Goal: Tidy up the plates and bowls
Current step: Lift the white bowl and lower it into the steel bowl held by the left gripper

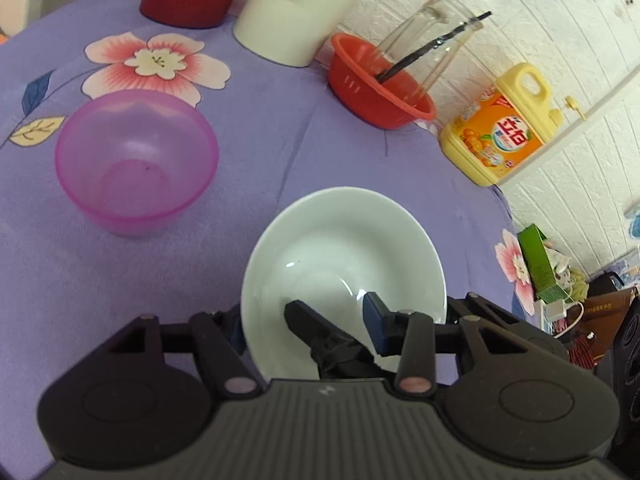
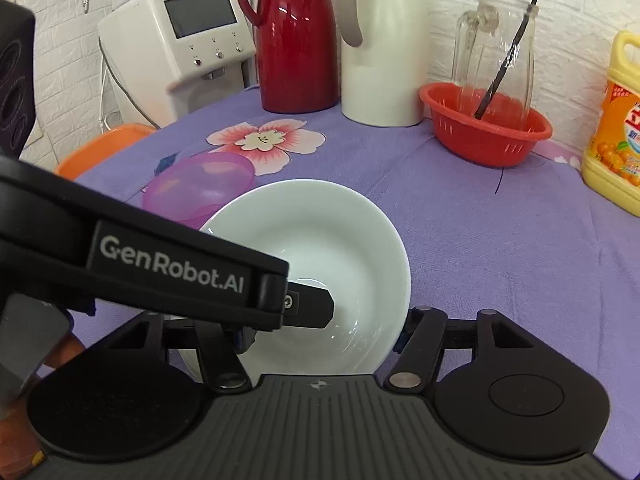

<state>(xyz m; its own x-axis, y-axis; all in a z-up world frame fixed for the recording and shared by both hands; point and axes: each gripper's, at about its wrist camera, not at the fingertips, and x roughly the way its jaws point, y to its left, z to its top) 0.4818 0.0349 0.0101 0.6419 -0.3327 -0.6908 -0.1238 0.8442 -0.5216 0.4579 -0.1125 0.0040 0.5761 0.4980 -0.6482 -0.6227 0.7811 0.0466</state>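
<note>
A white bowl appears tilted above the purple flowered tablecloth. In the left wrist view my left gripper reaches into it. Both fingers lie over the inside of the bowl with a gap between them, and nothing is pinched. In the right wrist view one left finger rests inside the bowl. The bowl covers the right gripper's fingers, so only its linkage arms show, and its state is hidden. A purple translucent bowl stands upright to the left.
At the back against the wall stand a red thermos and a white thermos. There too are a red basket holding a glass jug, and a yellow detergent bottle. A water dispenser and an orange seat are off the table's left.
</note>
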